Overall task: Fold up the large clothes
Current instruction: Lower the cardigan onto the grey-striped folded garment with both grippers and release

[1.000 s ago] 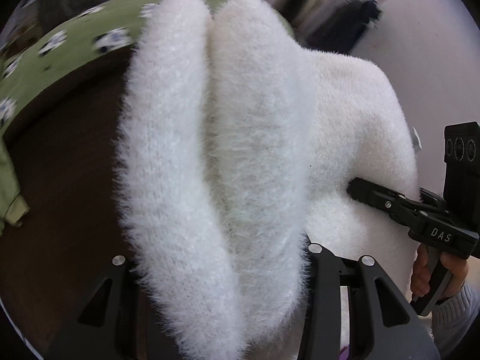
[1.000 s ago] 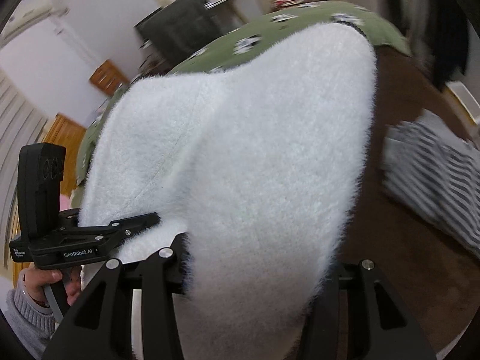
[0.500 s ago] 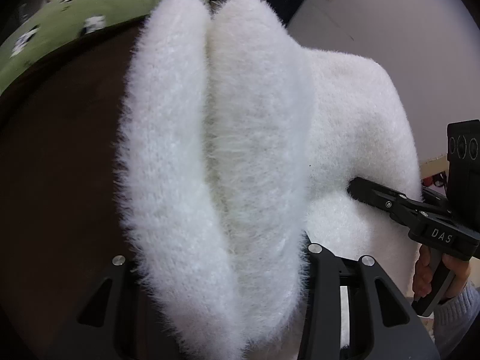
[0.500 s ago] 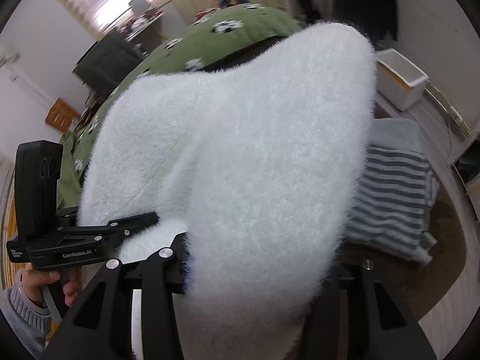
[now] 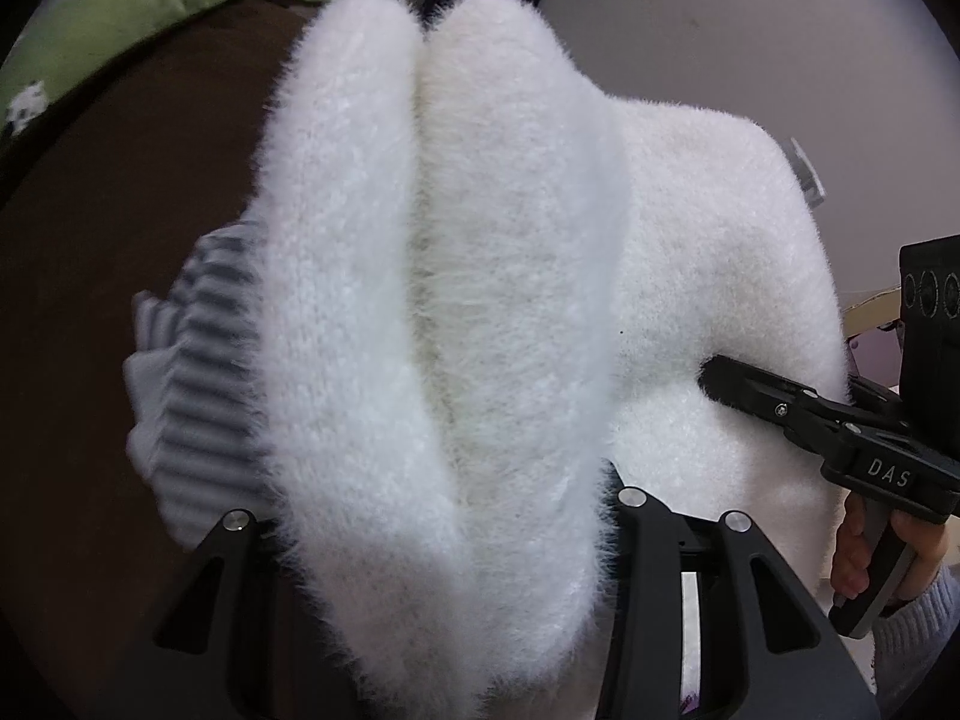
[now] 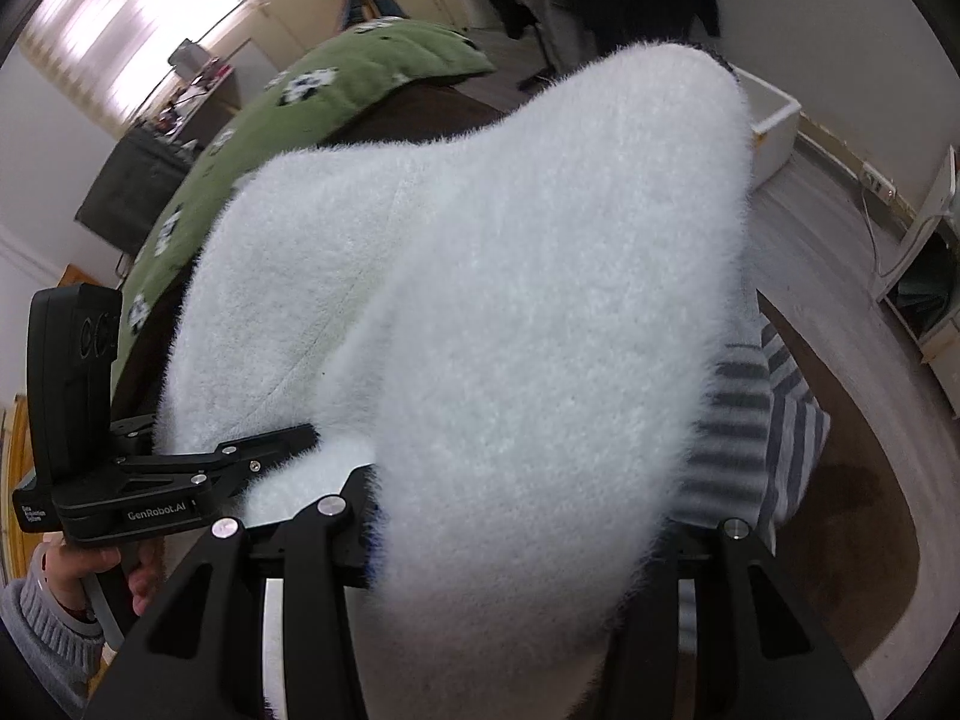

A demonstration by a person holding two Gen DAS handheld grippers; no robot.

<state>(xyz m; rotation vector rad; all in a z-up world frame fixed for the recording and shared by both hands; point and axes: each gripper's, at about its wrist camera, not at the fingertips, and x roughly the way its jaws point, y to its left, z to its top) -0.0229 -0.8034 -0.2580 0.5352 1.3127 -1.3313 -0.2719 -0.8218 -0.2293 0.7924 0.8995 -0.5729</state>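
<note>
Both grippers pinch the fluffy white sweater (image 5: 516, 276), which hangs bunched between them above the brown bed surface (image 5: 120, 210). The left gripper (image 6: 300, 441) bites one edge, its fingers pressed into the fleece; the right gripper (image 5: 717, 372) clamps the other edge. A folded striped garment (image 6: 774, 420) lies just beneath, a green patterned quilt (image 6: 336, 96) farther off.

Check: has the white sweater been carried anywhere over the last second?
Yes. The white sweater has been carried toward the striped garment and now overlaps it; both grippers remain clamped on it.
</note>
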